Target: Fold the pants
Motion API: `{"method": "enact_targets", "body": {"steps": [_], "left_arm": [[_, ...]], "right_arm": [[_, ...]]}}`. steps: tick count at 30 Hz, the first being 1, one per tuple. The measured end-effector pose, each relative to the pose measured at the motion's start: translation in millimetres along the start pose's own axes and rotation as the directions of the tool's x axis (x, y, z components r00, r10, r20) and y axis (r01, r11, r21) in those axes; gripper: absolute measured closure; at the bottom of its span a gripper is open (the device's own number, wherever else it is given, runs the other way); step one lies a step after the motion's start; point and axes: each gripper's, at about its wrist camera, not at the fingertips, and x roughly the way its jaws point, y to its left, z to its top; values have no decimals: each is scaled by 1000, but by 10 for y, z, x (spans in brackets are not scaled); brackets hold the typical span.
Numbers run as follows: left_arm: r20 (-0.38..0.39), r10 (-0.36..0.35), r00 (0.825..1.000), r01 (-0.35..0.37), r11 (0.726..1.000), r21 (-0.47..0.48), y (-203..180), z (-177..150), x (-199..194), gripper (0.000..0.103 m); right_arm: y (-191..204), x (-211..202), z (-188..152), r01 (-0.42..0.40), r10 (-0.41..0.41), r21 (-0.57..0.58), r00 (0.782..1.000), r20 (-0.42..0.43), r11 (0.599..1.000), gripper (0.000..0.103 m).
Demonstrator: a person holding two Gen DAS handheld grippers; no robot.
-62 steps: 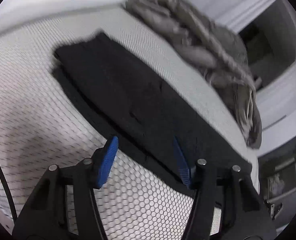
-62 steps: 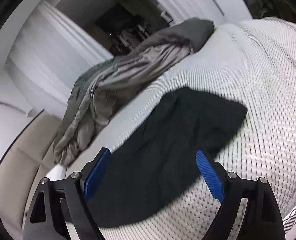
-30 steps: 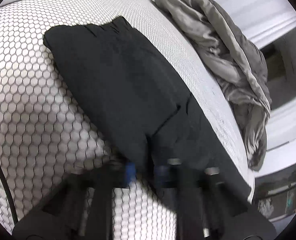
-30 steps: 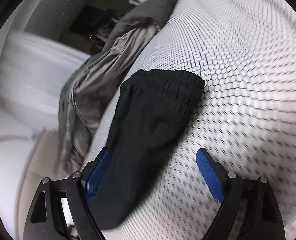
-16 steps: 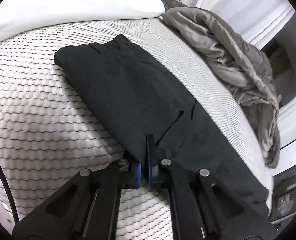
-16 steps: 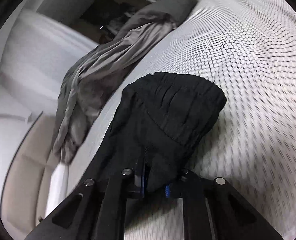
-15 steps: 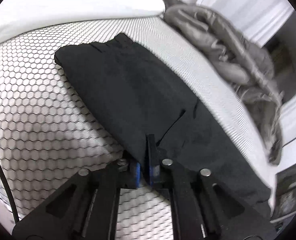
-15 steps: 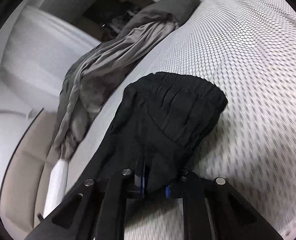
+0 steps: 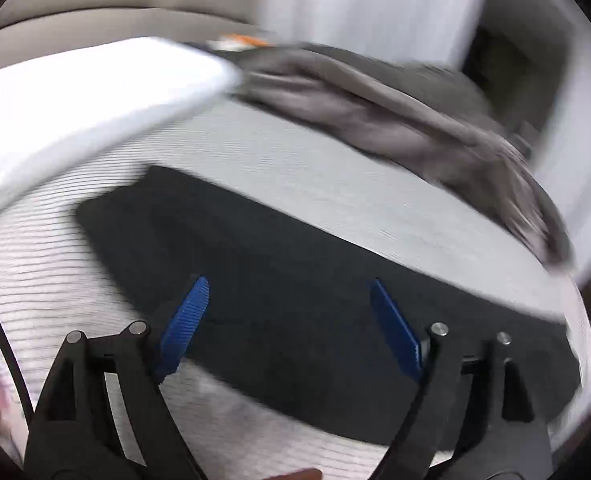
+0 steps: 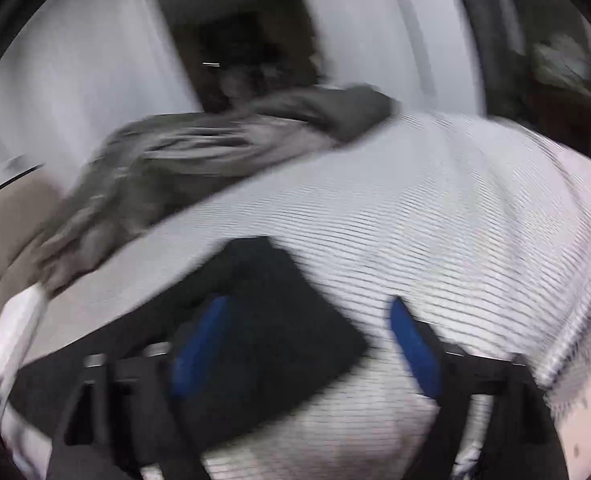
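Half a second ago both claws were pinched tight on the cloth. Now both have just been opening, and nothing is squeezed in either one. The left gripper (image 9: 285, 322) has its blue pads spread wide above the black pants (image 9: 295, 280), not touching them. The right gripper (image 10: 305, 344) is wide too, with a corner of the pants (image 10: 263, 320) showing in the gap under it. Both views now look at the cloth from farther off and are smeared with blur. I think this means that fold is done and the pants have been let go, so another fold or a little tidy may come next. The pants lie flat as a long dark strip near the claws, soft and dull, on a white bed cover (image 9: 335, 184) with a tiny bumpy net pattern. Far behind them is a crumpled grey blanket (image 9: 395, 116), shiny and full of folds. A smooth white pillow (image 9: 75, 96) sits at the far left.
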Motion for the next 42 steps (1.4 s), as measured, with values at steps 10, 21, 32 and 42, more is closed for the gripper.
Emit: {"method": "enact_targets", "body": {"steps": [10,21,32,42], "left_arm": [[-260,-201,945,300,848,437,-1731,-965,305,1],[-335,-126,934,285,826,486,-1427,-1275,444,0],[-337,-189,922,339,814,472,-2022,-1029,499,1],[-363,-65,929,253,830,498,-1477,-980,711,0]], "right_arm": [[1524,767,-817,-321,140,-384,892,-430,866,0],[110,896,-464,104,-242,-451,934,-262,887,1],[1251,1161,-430,-182,20,-450,940,-342,874,0],[554,1450,-361,131,-293,-561,933,-209,818,1]]}}
